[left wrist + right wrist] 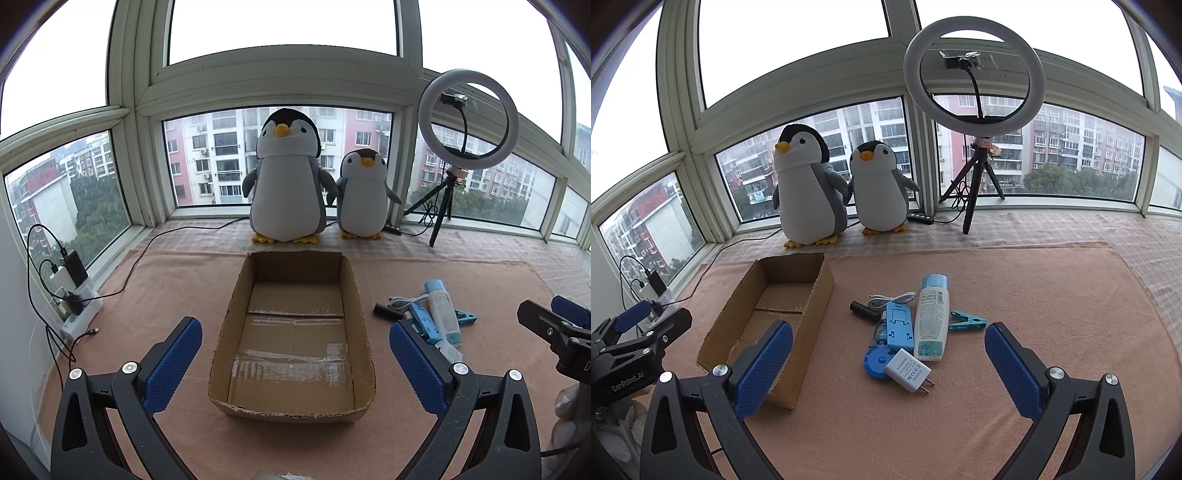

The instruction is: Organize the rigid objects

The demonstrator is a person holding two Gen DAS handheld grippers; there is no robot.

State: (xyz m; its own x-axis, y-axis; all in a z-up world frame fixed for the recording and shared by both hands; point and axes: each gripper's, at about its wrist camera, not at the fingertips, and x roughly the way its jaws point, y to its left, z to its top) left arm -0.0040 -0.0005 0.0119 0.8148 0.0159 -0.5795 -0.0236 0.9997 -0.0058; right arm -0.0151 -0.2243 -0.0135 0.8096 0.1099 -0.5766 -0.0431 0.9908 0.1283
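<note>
both tongs, left (295,363) and right (888,363), gape empty. white plastic lotion bottle (931,320) lies just ahead of the right tongs; probably light, stiff, slick: grip mid-body. brown cardboard box (364,332) lies between the left fingers.

Setting: enclosed bay-window ledge of a high-rise flat, arranged for home recording.

A wrap-around window frame (280,77) is seen, with apartment blocks (221,158) viewed through it at upper-floor height. The ledge is covered by a pink towel (1015,295) over a checked cloth (1071,229). Two plush penguins (288,184) are stood at the glass, a ring light on a tripod (975,77) beside them, and a power strip with chargers (74,295) is kept at the left wall.
</note>
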